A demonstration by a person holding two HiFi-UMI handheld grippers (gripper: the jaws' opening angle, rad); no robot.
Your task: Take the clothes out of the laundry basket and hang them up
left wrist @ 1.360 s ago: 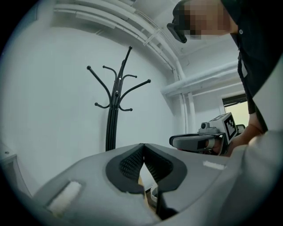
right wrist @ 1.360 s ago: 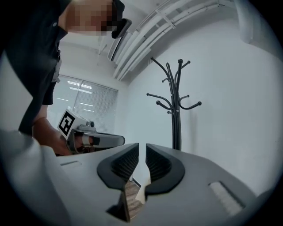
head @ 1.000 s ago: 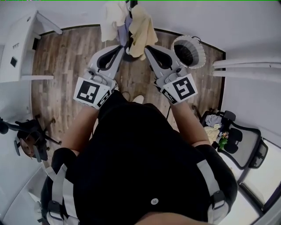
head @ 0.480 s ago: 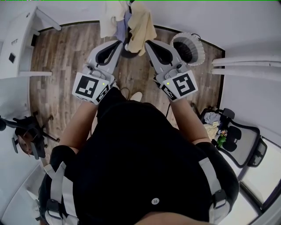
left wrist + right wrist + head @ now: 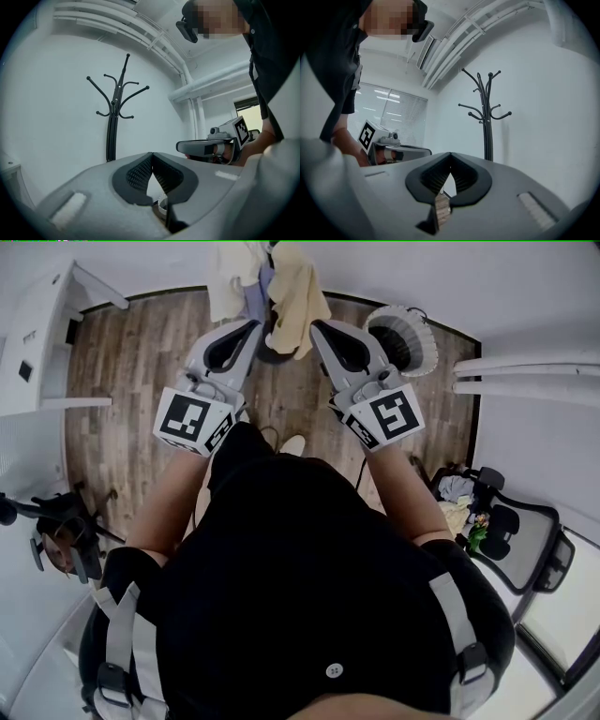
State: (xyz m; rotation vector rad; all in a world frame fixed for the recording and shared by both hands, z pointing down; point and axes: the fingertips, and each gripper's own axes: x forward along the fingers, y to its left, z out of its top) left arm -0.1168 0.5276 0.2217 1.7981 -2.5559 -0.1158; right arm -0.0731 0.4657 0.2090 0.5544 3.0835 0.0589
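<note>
Yellow, white and lavender clothes (image 5: pixel 286 292) hang on a coat stand at the top centre of the head view. A white laundry basket (image 5: pixel 403 338) stands on the wood floor to their right, its inside dark. My left gripper (image 5: pixel 251 326) and right gripper (image 5: pixel 317 326) are held side by side, level, pointing at the stand, just short of the clothes. Both are shut with nothing between the jaws. In the left gripper view the black coat stand (image 5: pixel 115 110) shows bare upper hooks above my shut left gripper (image 5: pixel 151 153). The right gripper view shows the same stand (image 5: pixel 488 112) beyond my shut right gripper (image 5: pixel 450 153).
A white desk (image 5: pixel 37 343) stands at the left, and a black tripod-like stand (image 5: pixel 66 540) at the lower left. White pipes (image 5: pixel 525 381) run along the right wall. An office chair (image 5: pixel 511 535) at the right has cloth items beside it.
The head view has shifted a little. Both grippers keep their places before the coat stand and stay shut.
</note>
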